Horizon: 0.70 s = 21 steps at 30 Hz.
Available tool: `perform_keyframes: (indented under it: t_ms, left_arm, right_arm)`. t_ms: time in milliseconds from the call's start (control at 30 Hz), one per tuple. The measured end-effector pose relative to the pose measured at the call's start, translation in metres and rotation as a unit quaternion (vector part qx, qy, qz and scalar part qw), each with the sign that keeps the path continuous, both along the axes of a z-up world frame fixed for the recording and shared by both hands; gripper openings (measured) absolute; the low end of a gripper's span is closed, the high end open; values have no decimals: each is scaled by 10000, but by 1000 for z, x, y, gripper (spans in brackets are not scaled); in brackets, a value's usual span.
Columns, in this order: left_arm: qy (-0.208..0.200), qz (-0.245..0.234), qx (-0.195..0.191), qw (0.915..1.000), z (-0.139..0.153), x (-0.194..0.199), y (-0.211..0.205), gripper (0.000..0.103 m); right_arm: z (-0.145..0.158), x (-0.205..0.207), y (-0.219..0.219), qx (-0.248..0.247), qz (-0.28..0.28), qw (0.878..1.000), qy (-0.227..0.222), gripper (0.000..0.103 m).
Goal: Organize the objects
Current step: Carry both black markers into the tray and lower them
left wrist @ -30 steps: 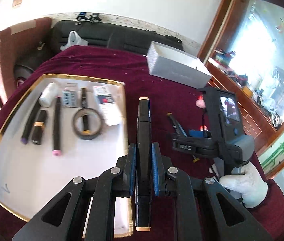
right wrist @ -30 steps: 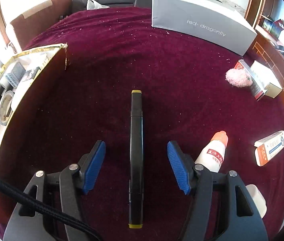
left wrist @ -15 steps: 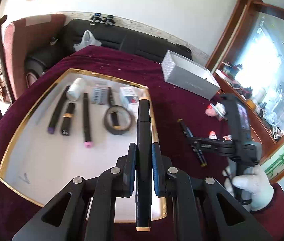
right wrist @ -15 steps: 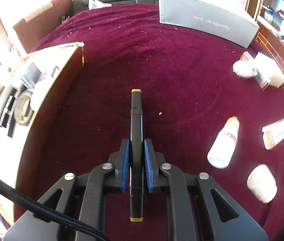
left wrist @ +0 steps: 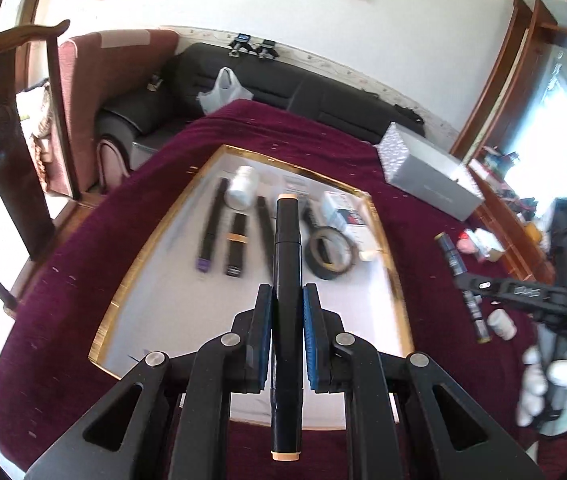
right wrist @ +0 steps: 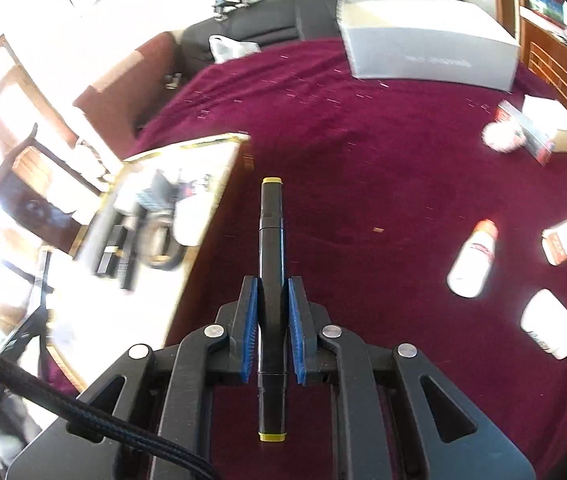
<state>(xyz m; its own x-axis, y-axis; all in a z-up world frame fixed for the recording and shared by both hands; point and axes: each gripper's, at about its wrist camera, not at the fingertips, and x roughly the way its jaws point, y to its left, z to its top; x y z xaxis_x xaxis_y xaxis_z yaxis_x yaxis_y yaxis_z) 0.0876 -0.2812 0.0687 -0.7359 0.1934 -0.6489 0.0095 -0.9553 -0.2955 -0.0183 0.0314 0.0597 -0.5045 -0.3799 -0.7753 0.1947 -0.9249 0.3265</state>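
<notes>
Since a second ago, the right gripper (right wrist: 271,330) has clamped its yellow-tipped marker (right wrist: 270,240) and lifted it off the maroon table (right wrist: 363,152). Tilted downward over the gold-rimmed tray (left wrist: 399,280), the left gripper (left wrist: 287,340) grips an orange-tipped marker (left wrist: 287,248).

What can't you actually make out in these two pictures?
- Tray contents: motion-blurred in both views, labels unreadable.
- Grey box lettering: blurred, right wrist view.
- Tape roll: partly hidden by the marker, left wrist view.
- Gloved hand: cut off near the edge, left wrist view.
</notes>
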Motion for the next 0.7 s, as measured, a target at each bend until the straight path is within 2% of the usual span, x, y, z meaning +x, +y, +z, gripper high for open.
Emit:
perform_keyframes:
  t_ms: [133, 333, 500, 700]
  left_arm:
    - [-181, 52, -358, 9992, -1, -20, -15, 12]
    - [-488, -49, -519, 9974, -12, -47, -20, 12]
    - [-795, -52, -829, 9934, -22, -68, -25, 12]
    - [-1188, -84, -850, 9892, -38, -85, -30, 12]
  right_arm:
    - [8, 3, -31, -280, 365, 9989, -49, 13]
    - [-11, -4, -90, -668, 888, 9930, -401, 13]
    - [-33, -16, -131, -749, 1093, 9885, -724, 13]
    - [-48, -29, -161, -684, 1146, 9867, -932, 13]
